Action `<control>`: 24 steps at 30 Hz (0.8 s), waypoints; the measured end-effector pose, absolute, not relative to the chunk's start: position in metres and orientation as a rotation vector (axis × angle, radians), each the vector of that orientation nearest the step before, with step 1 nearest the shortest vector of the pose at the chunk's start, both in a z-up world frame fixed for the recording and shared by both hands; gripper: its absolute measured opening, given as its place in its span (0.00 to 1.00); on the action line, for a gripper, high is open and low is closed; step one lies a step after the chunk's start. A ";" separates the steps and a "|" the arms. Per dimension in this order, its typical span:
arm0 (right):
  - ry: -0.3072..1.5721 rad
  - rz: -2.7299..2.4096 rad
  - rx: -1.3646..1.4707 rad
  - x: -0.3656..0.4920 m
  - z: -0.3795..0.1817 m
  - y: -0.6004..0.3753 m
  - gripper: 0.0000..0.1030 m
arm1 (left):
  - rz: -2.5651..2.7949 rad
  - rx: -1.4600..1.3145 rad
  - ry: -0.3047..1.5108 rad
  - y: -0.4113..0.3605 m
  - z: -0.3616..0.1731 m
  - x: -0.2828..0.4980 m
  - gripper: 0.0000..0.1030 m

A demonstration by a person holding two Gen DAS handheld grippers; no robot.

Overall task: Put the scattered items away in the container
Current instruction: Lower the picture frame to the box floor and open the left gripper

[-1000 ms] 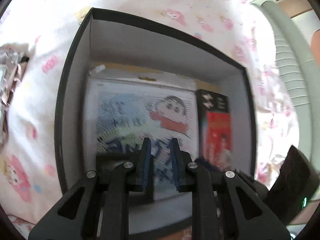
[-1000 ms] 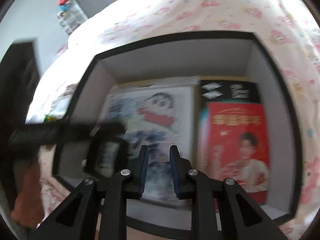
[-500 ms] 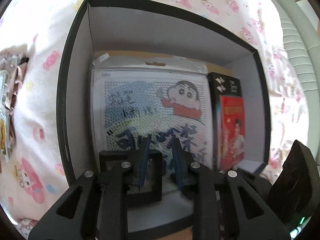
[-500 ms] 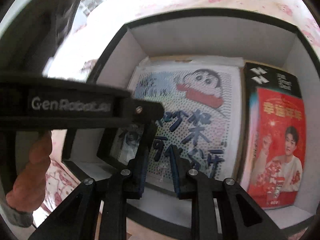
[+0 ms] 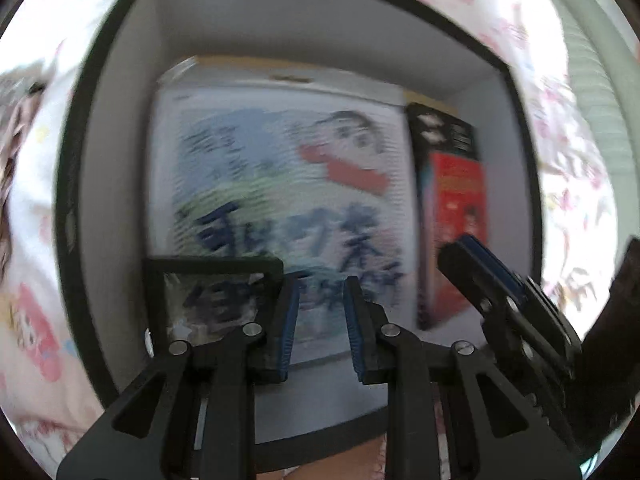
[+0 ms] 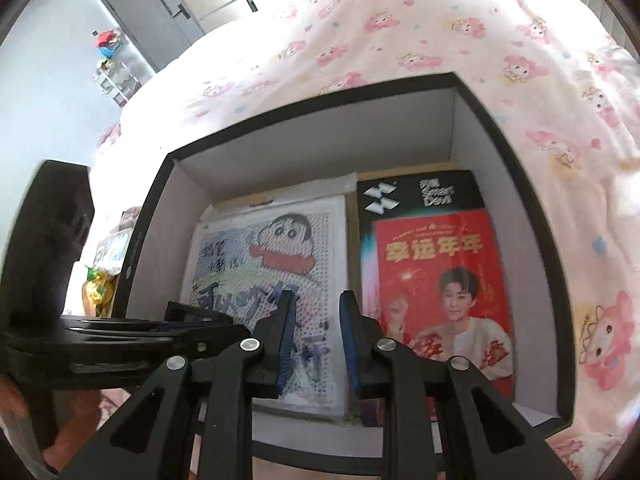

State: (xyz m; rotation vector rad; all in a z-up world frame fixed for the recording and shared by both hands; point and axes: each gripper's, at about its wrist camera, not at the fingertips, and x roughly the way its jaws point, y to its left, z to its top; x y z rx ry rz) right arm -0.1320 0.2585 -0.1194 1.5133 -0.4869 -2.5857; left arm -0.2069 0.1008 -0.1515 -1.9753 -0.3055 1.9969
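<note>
A black-rimmed box with white walls sits on a pink-patterned bedspread. Flat on its floor lie a cartoon-printed pack and, to its right, a red and black carton. A small black-framed item rests at the near left, overlapping the pack. My left gripper hangs over the box's near edge, its jaws a narrow gap apart with nothing between them, just right of the frame. My right gripper is shut and empty above the pack and carton.
Several loose packets lie on the bedspread left of the box. A pale ribbed bed edge runs along the right. A hand holds the left gripper's handle. A grey door and a small shelf stand far behind.
The left view has sunk closer into the box, and the right gripper's tip now shows at its right. In the right view the left gripper has dropped lower at the left.
</note>
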 end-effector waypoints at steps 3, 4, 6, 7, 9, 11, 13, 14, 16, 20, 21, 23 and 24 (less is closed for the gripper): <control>-0.485 -2.531 1.536 -0.134 -0.121 0.260 0.19 | 2.033 -1.975 -0.282 0.098 -0.148 -0.200 0.22; -0.477 -2.522 1.537 -0.131 -0.120 0.261 0.19 | 2.044 -1.951 -0.273 0.098 -0.145 -0.196 0.22; -0.455 -2.520 1.528 -0.127 -0.118 0.259 0.19 | 2.061 -1.907 -0.286 0.097 -0.140 -0.192 0.22; -0.450 -2.520 1.522 -0.125 -0.116 0.260 0.19 | 2.082 -1.879 -0.290 0.095 -0.136 -0.189 0.22; -0.442 -2.525 1.517 -0.122 -0.114 0.262 0.19 | 2.133 -1.824 -0.254 0.098 -0.127 -0.187 0.23; -0.436 -2.518 1.529 -0.121 -0.116 0.262 0.19 | 2.161 -1.806 -0.215 0.098 -0.126 -0.184 0.28; -0.420 -2.510 1.547 -0.123 -0.119 0.259 0.19 | 2.175 -1.794 -0.210 0.096 -0.128 -0.181 0.28; -0.403 -2.510 1.557 -0.125 -0.121 0.256 0.19 | 2.173 -1.786 -0.225 0.094 -0.129 -0.181 0.28; -0.377 -2.516 1.568 -0.125 -0.123 0.253 0.19 | 2.177 -1.768 -0.237 0.099 -0.133 -0.179 0.28; -0.347 -2.521 1.571 -0.126 -0.123 0.249 0.19 | 2.207 -1.699 -0.239 0.092 -0.126 -0.173 0.28; -0.332 -2.522 1.573 -0.126 -0.122 0.247 0.19 | 2.214 -1.684 -0.243 0.095 -0.122 -0.169 0.28; -0.308 -2.534 1.573 -0.123 -0.112 0.245 0.19 | 2.234 -1.617 -0.274 0.091 -0.110 -0.161 0.28; -0.269 -2.571 1.523 -0.119 -0.102 0.241 0.19 | 2.242 -1.597 -0.286 0.093 -0.106 -0.156 0.28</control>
